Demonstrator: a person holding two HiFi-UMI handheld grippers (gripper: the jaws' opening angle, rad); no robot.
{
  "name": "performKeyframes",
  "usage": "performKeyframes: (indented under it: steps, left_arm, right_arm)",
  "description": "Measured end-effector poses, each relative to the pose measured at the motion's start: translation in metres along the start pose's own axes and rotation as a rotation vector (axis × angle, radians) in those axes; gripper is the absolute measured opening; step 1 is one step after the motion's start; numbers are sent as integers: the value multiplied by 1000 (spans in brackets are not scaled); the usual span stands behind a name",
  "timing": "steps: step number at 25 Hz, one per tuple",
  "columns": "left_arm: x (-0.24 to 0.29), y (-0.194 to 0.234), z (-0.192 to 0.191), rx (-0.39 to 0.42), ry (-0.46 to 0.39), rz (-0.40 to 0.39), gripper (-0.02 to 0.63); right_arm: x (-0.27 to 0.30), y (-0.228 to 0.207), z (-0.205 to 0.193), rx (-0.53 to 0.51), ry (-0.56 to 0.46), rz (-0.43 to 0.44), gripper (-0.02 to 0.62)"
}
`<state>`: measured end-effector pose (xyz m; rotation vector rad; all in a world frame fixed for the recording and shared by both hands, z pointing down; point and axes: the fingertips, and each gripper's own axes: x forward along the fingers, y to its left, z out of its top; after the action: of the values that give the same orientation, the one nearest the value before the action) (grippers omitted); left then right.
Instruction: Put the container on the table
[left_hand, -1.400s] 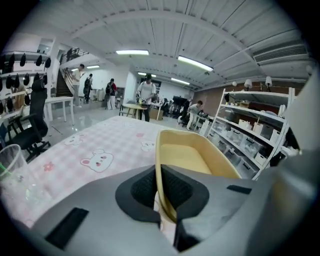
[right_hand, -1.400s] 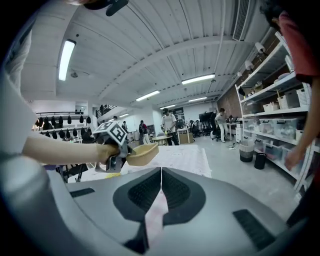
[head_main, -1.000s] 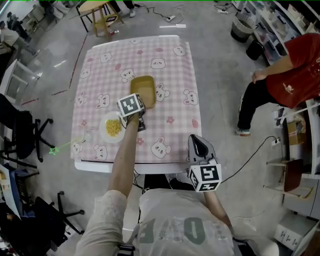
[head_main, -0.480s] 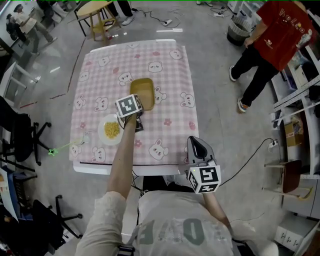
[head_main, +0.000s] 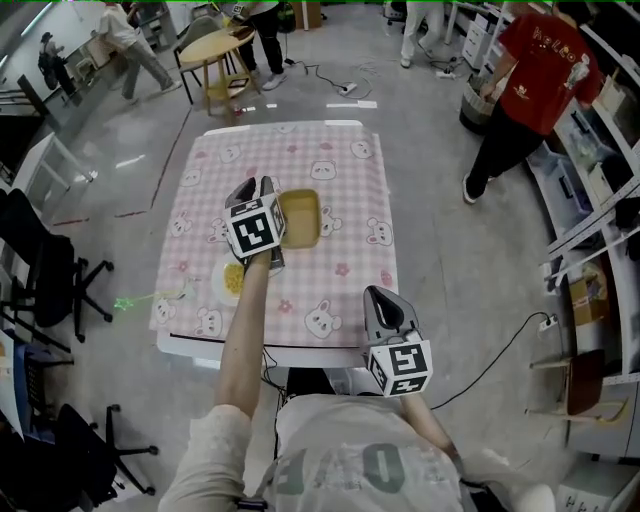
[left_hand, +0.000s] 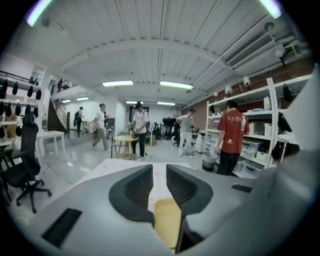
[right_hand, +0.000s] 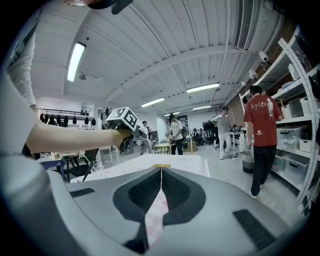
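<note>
The yellow-brown container (head_main: 300, 218) rests upright on the pink checked table (head_main: 340, 160), near its middle. My left gripper (head_main: 258, 185) hangs in the air just left of it and above it, touching nothing. Its jaws stand apart and are closing, with nothing between them. In the left gripper view the container (left_hand: 167, 222) shows below, through the gap of the left gripper (left_hand: 159, 167). My right gripper (head_main: 380, 295) hovers over the table's near right corner. In the right gripper view the right gripper (right_hand: 161, 168) is shut and empty.
A white plate of yellow corn (head_main: 230, 282) lies on the table near my left forearm. A person in a red shirt (head_main: 530, 80) stands at the right by shelves. Office chairs (head_main: 40, 270) stand at the left and a round wooden table (head_main: 225, 45) beyond the far edge.
My left gripper let go of the container's near corner, opened and rose well above the table. The container stayed put. The right gripper lifted slightly. The person in red walked away.
</note>
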<state>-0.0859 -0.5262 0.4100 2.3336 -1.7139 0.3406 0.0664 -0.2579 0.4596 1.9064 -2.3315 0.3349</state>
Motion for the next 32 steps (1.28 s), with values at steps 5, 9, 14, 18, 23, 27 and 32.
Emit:
performKeyframes:
  steps: [5,9,14,18,23,27,32]
  left_arm:
    - [-83,-27,57,29,-279,-38,35]
    - [-156,-54,57,85,-411,-62,31]
    - [-203,-71,23,170,-427,-44,28]
    - [-207,-68,-19,154,-364,-43,26]
    - [-202,-57,-56,131,-284,-30,26]
    - [-202,-51,-57,93,-284,-22,26]
    - [-200,-47,-60,94,-277,-13,26]
  right_arm:
    - [2,2,15,-20,-42,34,29]
    - [3,7,23,-46,-65,45,29]
    - [3,11,32,-72,-82,39,29]
    - [8,13,32,-72,-85,44,29]
    - [10,17,25,-71,-70,48,29]
    - [10,19,25,-66,-72,49,29]
    - [14,23,25,-67,-71,53,29]
